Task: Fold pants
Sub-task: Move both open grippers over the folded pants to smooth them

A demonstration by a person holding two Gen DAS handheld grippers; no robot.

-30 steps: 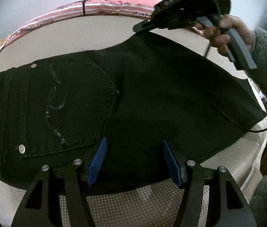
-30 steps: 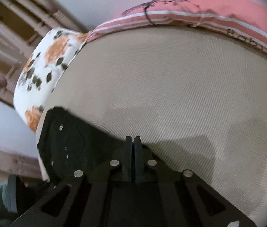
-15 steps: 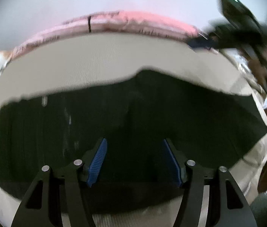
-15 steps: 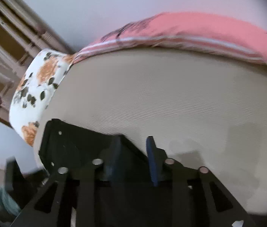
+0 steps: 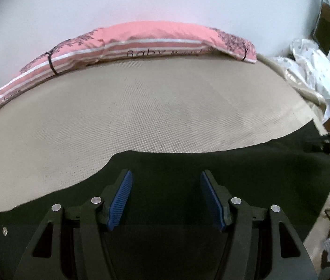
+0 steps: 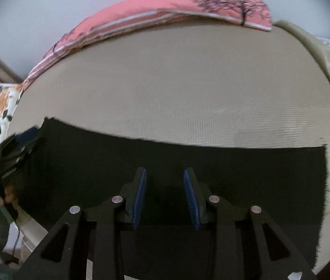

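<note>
One fold down by the look of it, black pants (image 6: 188, 163) flat in a long band on the beige bed (image 6: 188, 88), left gripper (image 5: 165, 197) and right gripper (image 6: 165, 197) both spread and empty above, more folds probably left.

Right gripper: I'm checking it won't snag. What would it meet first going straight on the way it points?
Most likely the black pants lying under the open right gripper, with the beige bed cover beyond; depth is unclear.
</note>
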